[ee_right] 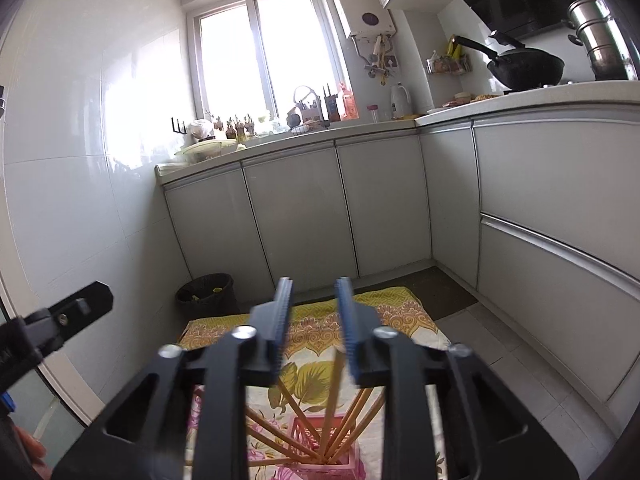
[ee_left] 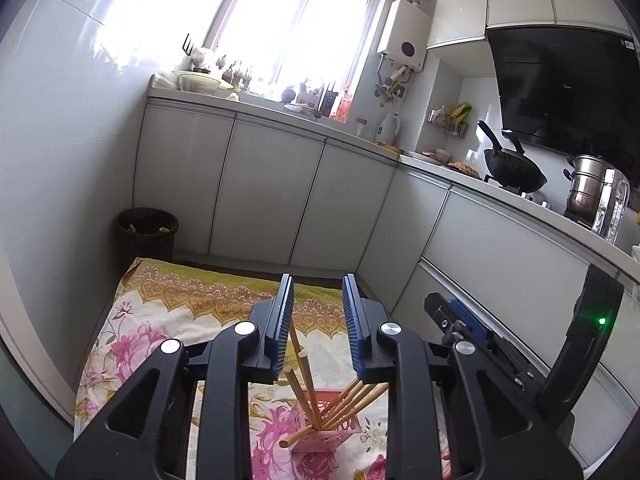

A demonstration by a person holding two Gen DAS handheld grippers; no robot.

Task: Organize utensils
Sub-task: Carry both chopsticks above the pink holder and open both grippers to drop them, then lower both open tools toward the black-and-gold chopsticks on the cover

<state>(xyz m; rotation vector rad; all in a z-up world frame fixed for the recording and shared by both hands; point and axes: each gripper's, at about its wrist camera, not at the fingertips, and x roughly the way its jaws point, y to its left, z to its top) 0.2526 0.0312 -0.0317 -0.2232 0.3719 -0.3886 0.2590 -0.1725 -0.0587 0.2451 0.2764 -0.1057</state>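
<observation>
Kitchen floor scene. A pink perforated holder [ee_left: 320, 426] stands on a floral cloth [ee_left: 160, 320] spread on the floor, with wooden chopsticks [ee_left: 308, 380] fanned out of it at varied tilts. The left gripper [ee_left: 316, 292] hovers above the holder, jaws parted with nothing between them. The right gripper [ee_right: 314, 292] hangs alongside, jaws likewise apart and holding nothing. A dark waste bin [ee_left: 147, 232] stands beyond the cloth.

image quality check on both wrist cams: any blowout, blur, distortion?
Left wrist: window blown out, glare washing the left wall; left claw and chopsticks in the pink holder sharp; fisheye bends the cabinets. Right wrist: same window overexposed; right claw and chopsticks motion-smeared, background sharper.
</observation>
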